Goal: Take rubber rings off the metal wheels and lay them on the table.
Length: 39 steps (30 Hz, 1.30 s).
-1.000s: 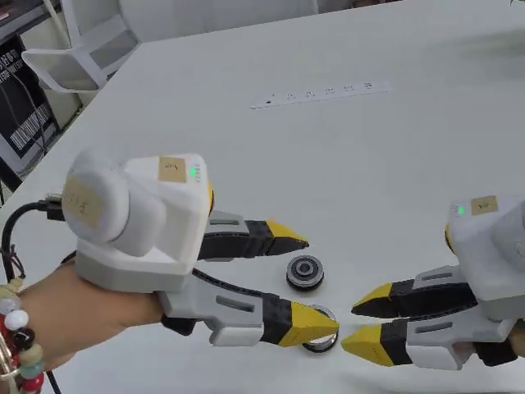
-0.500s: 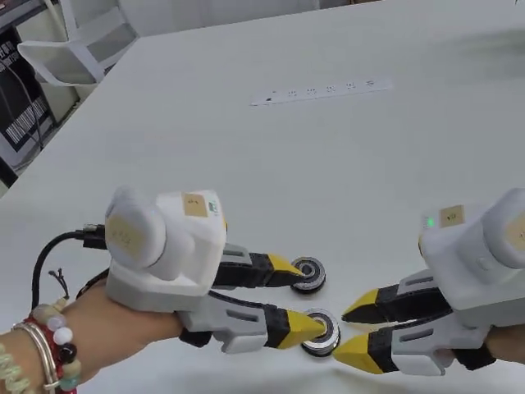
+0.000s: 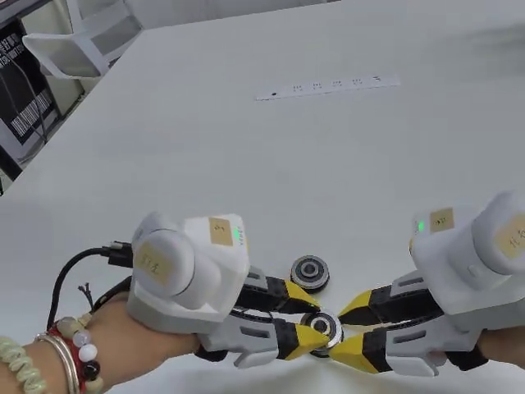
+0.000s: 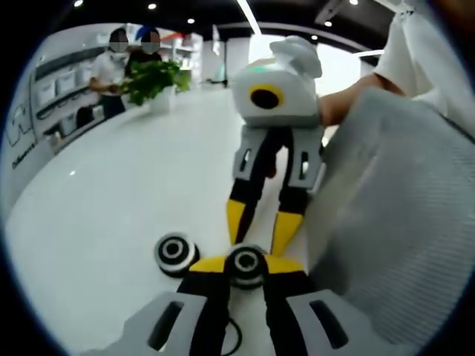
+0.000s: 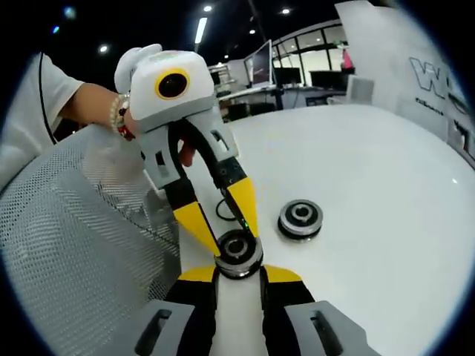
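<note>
Wheel [image 3: 322, 327] gripped within left claw [image 3: 310, 318].

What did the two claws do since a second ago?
The left claw and the right claw moved toward each other, and their tips now meet around the nearer wheel. The left claw's jaws narrowed. Whether either is pinching it, I can't tell. The other wheel stayed put.

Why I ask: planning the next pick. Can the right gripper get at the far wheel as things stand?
Likely yes: the far wheel lies uncovered on the table, just beyond the near wheel at the right gripper, though the left gripper crowds it.
</note>
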{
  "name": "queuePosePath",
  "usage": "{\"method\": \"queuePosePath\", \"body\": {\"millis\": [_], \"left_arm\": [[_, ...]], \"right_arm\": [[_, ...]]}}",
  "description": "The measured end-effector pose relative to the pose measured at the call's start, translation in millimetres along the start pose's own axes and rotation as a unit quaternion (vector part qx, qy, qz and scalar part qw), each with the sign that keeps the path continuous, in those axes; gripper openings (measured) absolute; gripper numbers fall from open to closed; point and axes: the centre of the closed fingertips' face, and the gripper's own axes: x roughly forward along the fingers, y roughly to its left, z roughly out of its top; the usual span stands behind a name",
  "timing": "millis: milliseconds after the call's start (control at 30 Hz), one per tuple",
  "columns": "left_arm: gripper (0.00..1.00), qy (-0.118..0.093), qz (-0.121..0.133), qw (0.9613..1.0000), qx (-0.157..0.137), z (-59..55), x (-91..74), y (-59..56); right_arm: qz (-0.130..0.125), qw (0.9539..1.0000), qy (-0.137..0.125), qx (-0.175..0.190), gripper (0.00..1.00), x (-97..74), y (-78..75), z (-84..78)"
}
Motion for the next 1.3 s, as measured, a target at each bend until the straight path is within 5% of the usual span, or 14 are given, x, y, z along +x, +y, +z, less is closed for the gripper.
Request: {"method": "queuePosePath", "body": {"millis": [133,233,367,467,733,867,1033,1300], "left_arm": [[0.16,-0.002,0.003,1.0,0.006,1.9,-0.1,1.3],[0.14,0.0,0.006,0.9998,0.018,3.1,-2.5,0.4],[0.14,-0.001,0.004,0.9999,0.015,3.6,-6.0,2.4],[0.14,-0.003,0.006,0.9999,0.013,3.3,-7.0,2.7],[0.14,-0.011,0.007,0.9999,0.009,1.9,-6.8,3.3],[0.14,-0.016,0.006,0.9998,0.007,1.6,-5.3,3.4],[0.14,-0.015,0.007,0.9998,0.009,1.3,-4.0,3.4],[0.14,-0.015,0.007,0.9998,0.013,0.8,-1.8,3.4]], "right_arm": [[-0.002,0.9999,0.001,-0.01,0.19,0.1,-0.1,-0.8],[-0.014,0.9983,0.011,-0.055,0.13,-1.4,-3.2,-3.8],[-0.015,0.9981,0.013,-0.058,0.1,-2.7,-1.3,-5.5],[-0.034,0.9958,0.009,-0.085,0.01,-4.5,-6.3,-3.6],[-0.025,0.9959,0.008,-0.086,0.01,-3.8,-4.5,-5.0],[-0.027,0.9985,0.01,-0.047,0.0,-3.4,-6.3,-4.9],[-0.021,0.9982,-0.01,0.054,0.0,-4.5,-7.7,-4.7],[0.006,0.9819,-0.051,0.182,0.0,-9.4,-10.5,-3.7]]}}
